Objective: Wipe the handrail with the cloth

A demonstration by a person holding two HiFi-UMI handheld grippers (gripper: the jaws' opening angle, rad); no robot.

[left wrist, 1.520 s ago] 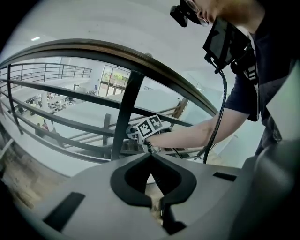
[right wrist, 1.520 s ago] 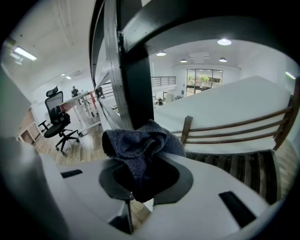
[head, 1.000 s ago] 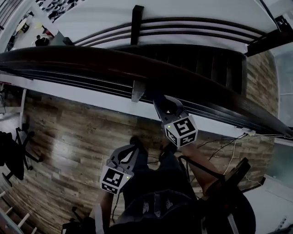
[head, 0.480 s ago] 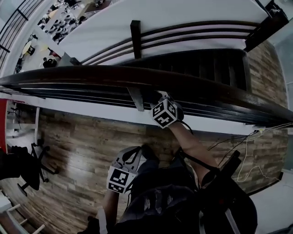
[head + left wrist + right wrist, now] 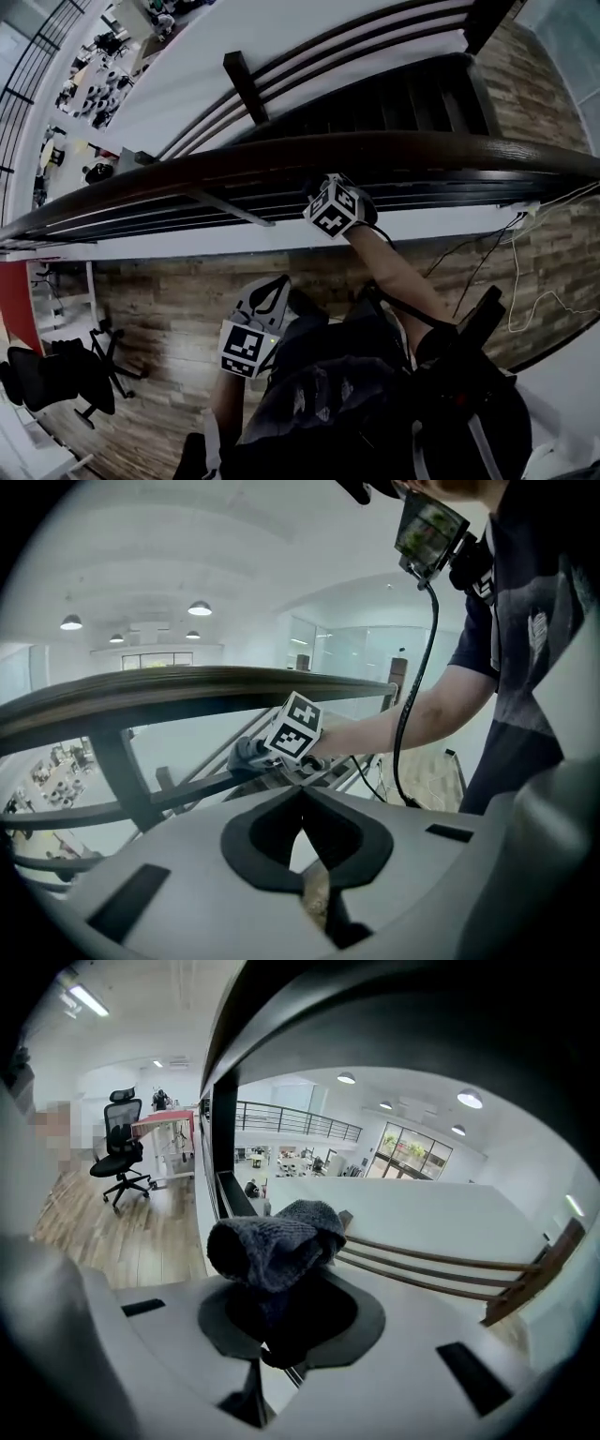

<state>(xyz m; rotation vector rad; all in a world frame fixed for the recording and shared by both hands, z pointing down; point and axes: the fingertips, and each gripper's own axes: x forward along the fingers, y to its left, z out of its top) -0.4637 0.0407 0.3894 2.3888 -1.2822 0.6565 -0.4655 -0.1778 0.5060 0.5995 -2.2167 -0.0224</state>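
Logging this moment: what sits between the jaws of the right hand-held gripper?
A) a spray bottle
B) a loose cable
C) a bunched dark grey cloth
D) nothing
C: the right gripper view shows the right hand-held gripper shut on a bunched dark grey cloth, raised beside the handrail.

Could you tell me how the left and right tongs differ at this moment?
The right tongs grip a grey cloth; the left tongs are shut on nothing. The right tongs are up at the handrail; the left tongs hang low, well apart from it. Both are closed.
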